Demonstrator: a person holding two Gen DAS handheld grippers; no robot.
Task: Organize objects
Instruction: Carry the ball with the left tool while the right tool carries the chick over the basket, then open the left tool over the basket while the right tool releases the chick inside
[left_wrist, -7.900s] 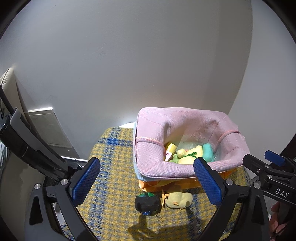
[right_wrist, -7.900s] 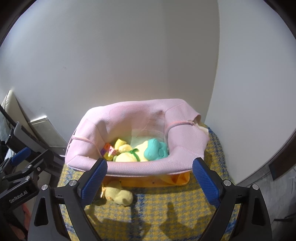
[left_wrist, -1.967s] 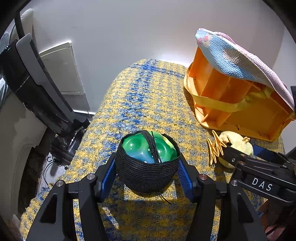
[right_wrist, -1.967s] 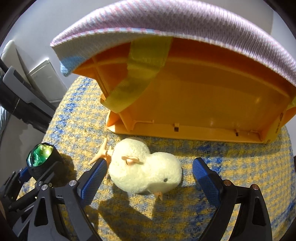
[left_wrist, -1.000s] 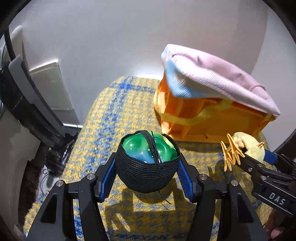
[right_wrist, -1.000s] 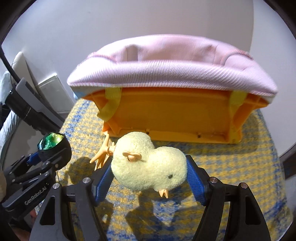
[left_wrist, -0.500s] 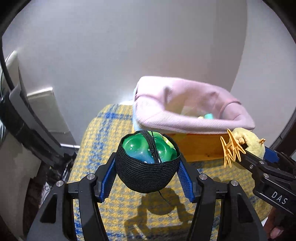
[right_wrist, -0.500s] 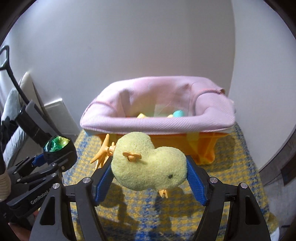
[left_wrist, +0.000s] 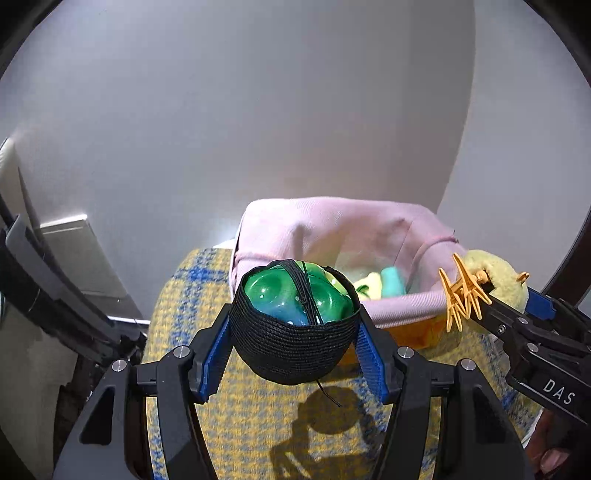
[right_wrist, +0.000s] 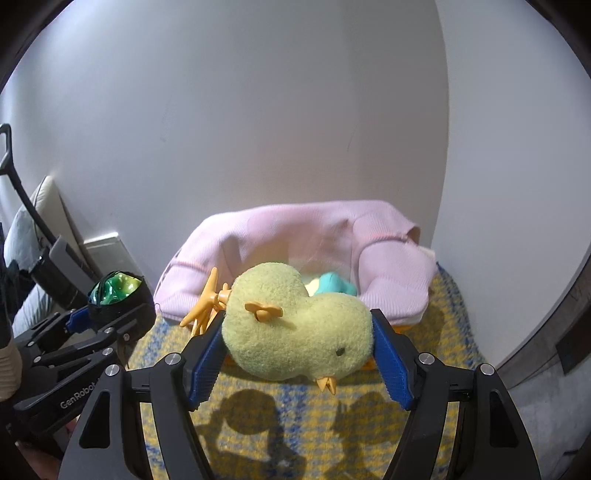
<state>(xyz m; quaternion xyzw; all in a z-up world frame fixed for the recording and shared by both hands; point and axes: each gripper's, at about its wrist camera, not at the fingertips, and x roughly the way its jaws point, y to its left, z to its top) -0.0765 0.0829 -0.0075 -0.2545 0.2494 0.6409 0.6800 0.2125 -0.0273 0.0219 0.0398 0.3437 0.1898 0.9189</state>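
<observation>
the left gripper (left_wrist: 295, 332) is clamped on a green ball (left_wrist: 297, 295) in black netting, held above the cloth (left_wrist: 236, 417). the right gripper (right_wrist: 299, 350) grips a yellow chick (right_wrist: 295, 328), lifted just before the pink-lined basket (right_wrist: 391, 266) at the cloth's far edge.

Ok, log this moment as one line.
left gripper: holds green ball in black net | right gripper: holds yellow plush chick | pink-lined orange basket: ahead
</observation>
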